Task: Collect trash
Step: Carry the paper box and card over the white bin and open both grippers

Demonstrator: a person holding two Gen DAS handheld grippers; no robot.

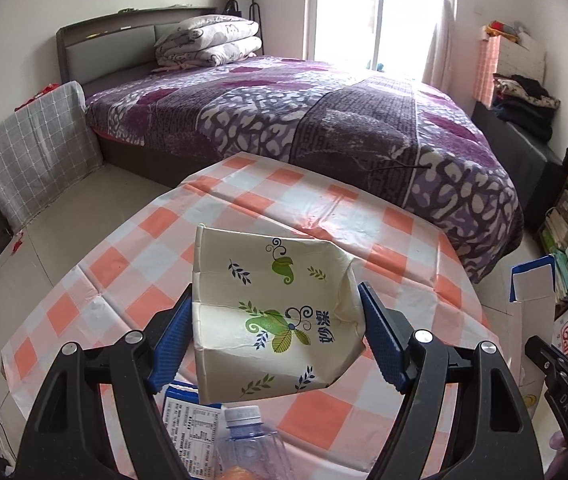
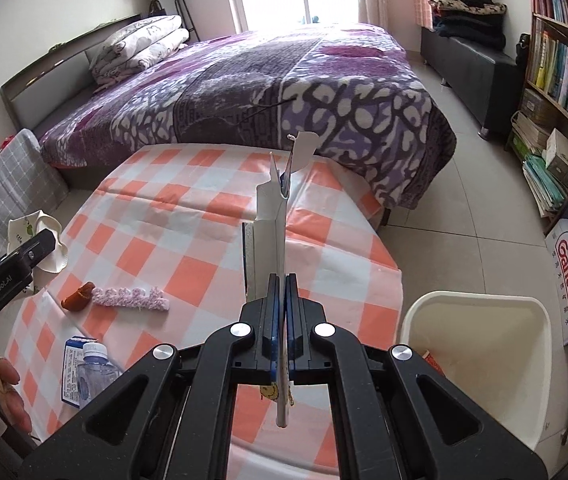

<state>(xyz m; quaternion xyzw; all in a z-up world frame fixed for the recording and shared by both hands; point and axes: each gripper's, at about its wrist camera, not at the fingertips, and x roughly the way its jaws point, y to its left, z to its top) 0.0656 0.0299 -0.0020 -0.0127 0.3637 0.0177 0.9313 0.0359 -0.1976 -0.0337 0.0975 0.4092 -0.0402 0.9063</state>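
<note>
Left gripper (image 1: 276,332) clamps crushed cup (image 1: 272,320) above table (image 1: 324,216); right gripper (image 2: 282,292) pinches flattened carton (image 2: 270,236) — both carrying. Next, judged: swing over bin (image 2: 480,344), beside table — release.

The tablecloth (image 2: 204,240) is checked in orange, pale pink and white. The crushed paper cup (image 1: 272,320) is cream, printed with green leaves and dark blue sprigs. The bedspread (image 2: 284,88) mixes purple, grey and white blotches. The bin (image 2: 480,344) is cream-white. The flattened carton (image 2: 270,240) shows white with blue edges. The gripper pads (image 1: 380,340) are blue on black frames.
</note>
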